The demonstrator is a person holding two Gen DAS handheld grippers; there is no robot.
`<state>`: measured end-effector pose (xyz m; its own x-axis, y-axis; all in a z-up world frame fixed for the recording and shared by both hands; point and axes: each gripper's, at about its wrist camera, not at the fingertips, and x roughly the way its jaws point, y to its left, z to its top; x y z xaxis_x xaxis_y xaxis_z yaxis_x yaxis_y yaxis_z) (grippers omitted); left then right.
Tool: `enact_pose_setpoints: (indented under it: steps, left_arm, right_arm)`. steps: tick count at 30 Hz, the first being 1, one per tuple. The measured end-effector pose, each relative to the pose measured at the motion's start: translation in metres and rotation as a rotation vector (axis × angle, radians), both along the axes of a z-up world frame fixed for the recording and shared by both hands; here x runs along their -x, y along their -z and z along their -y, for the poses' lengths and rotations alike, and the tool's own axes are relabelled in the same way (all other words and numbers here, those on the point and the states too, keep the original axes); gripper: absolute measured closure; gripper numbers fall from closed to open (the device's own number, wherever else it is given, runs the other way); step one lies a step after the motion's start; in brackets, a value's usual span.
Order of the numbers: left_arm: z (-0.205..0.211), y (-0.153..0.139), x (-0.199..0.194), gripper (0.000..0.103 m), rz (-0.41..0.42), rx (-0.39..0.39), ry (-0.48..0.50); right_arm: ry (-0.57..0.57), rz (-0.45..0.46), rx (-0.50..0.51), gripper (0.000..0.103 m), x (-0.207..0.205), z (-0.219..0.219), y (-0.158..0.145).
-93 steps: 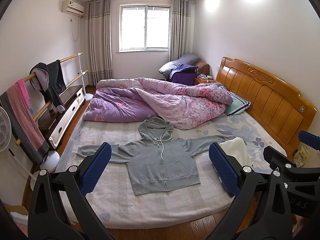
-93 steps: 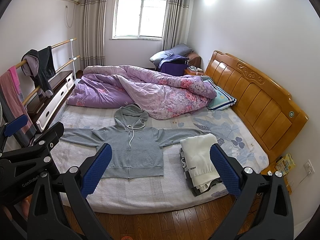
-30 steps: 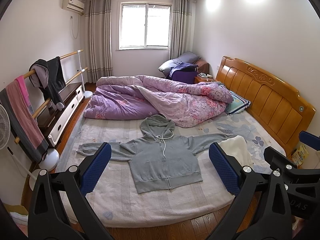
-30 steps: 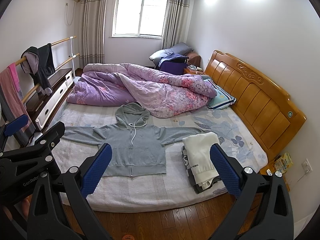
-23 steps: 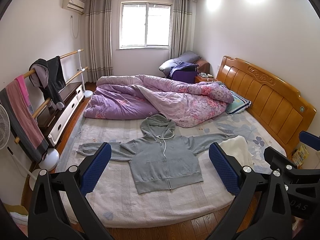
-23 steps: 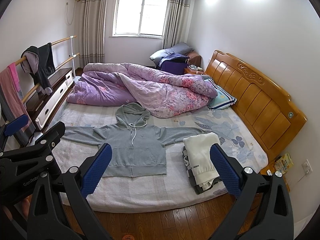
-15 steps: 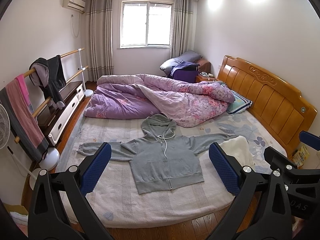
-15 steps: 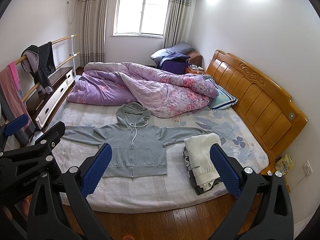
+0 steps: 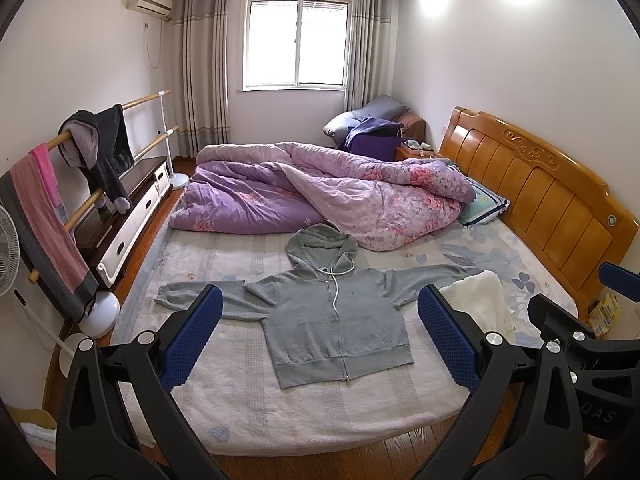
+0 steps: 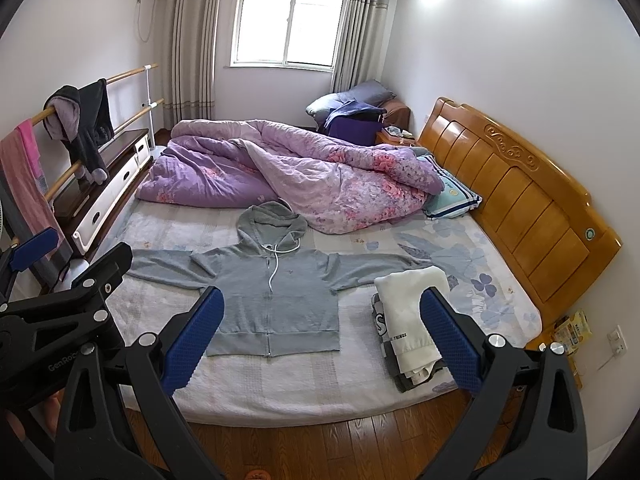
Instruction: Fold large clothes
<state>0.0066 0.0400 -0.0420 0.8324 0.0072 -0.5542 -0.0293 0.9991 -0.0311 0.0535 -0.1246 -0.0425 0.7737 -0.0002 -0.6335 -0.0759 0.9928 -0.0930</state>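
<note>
Grey hoodie (image 9: 336, 320) lay flat on bed (image 9: 248, 412), sleeves spanning L-R, hem nearest. Left hand-held gripper (image 9: 320, 336) centred on it, nearer; right hand-held gripper (image 10: 322, 336) offset right. Both wide open, empty.

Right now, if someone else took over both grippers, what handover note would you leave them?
Left gripper: open, empty, held back from the bed.
Right gripper: open, empty, also off the bed.
Grey hoodie: flat on the bed, front up, zipped, both sleeves spread out, hood toward the purple duvet.
Folded stack: on the bed's right side, white garment on top, by the hoodie's sleeve end.
Done: hoodie laid out; some clothes already folded.
Left: the hoodie is untouched; fold sleeves in, fold the body, add it to the stack.
</note>
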Motion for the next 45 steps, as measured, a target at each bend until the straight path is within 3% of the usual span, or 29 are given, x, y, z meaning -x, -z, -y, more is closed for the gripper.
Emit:
enact_pose_setpoints:
  steps: [10, 16, 21, 30, 34, 40, 45]
  left_arm:
    - [-0.003, 0.014, -0.041, 0.005, -0.058, 0.008, -0.022]
    - [-0.001, 0.024, -0.081, 0.005, -0.094, -0.017, -0.076]
    - [-0.001, 0.030, -0.133, 0.005, -0.123, -0.029, -0.144]
    - [0.000, 0.049, -0.260, 0.005, -0.220, -0.051, -0.246]
    - [-0.013, 0.072, -0.302, 0.005, -0.279, -0.043, -0.292]
    - [-0.067, 0.137, -0.341, 0.005, -0.423, 0.001, -0.339]
    - [-0.139, 0.218, -0.353, 0.005, -0.497, 0.186, -0.342]
  right_arm:
    - [-0.024, -0.046, 0.007, 0.008, -0.032, -0.006, 0.013]
    - [-0.078, -0.080, -0.012, 0.008, -0.075, -0.009, 0.026]
    - [-0.159, -0.101, -0.033, 0.008, -0.135, -0.010, 0.038]
    - [-0.294, -0.189, -0.032, 0.008, -0.260, -0.014, 0.065]
    - [-0.356, -0.245, -0.025, 0.008, -0.307, -0.030, 0.091]
    - [-0.431, -0.365, 0.017, 0.008, -0.350, -0.080, 0.153]
    - [-0.442, -0.459, 0.031, 0.008, -0.376, -0.123, 0.218]
